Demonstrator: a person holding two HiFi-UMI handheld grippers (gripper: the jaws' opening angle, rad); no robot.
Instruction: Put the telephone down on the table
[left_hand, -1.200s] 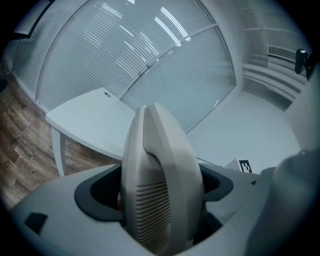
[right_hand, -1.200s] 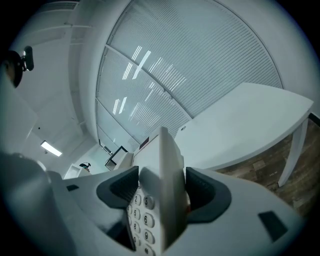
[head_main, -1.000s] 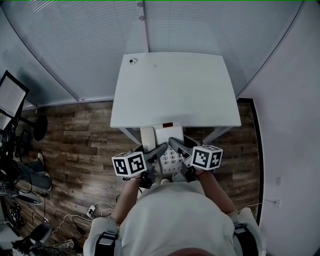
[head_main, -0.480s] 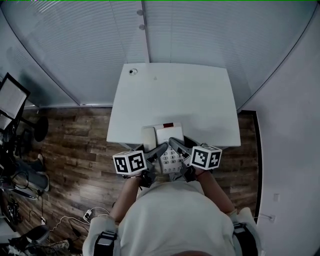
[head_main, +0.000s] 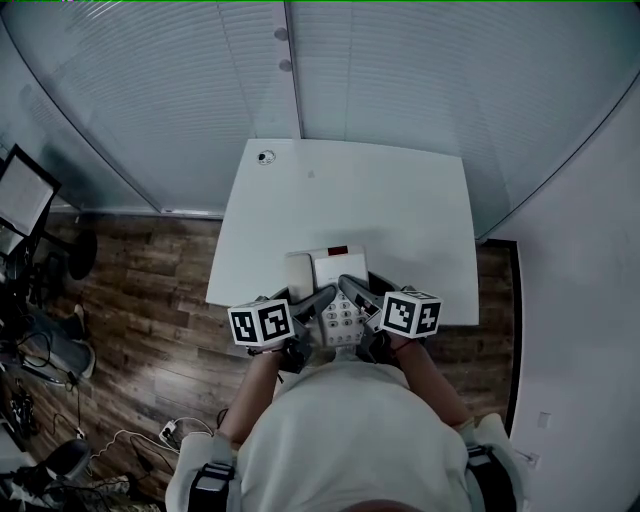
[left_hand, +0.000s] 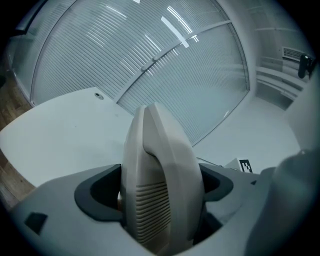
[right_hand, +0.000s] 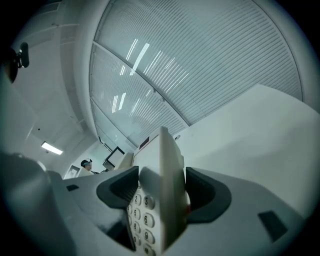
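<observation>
Head view: The telephone (head_main: 333, 285) was held between the two tools. The left gripper (head_main: 320, 298) was clamped on its left edge and the right gripper (head_main: 347, 288) on its right edge. The jaw tips converged toward each other from either side. A two-sided grip of this kind was judged to keep the unit level and stop the loose handset from sliding off. The telephone's far end lay over the near edge of the table (head_main: 340, 200), ahead of both grippers. Its near end hung toward the person's chest. Its height above the tabletop could not be determined from this view. Both forearms (head_main: 432, 385) were bent at the elbow, drawn close to the body and angled inward, with the marker cubes outermost.

Left gripper view: The jaws were closed against the telephone, with the handset (left_hand: 160, 185) standing edge-on between the dark pads and filling the gap. The tabletop extended ahead and to the left of the jaws, bare, at a lower level. The unit was therefore judged not yet set down.

Right gripper view: The jaws were shut on the opposite edge of the base. The keypad (right_hand: 140, 215) showed just left of the clamped rim. The table lay ahead and to the right of the jaws. Lowering forward onto it was judged to be the outstanding step.
</observation>
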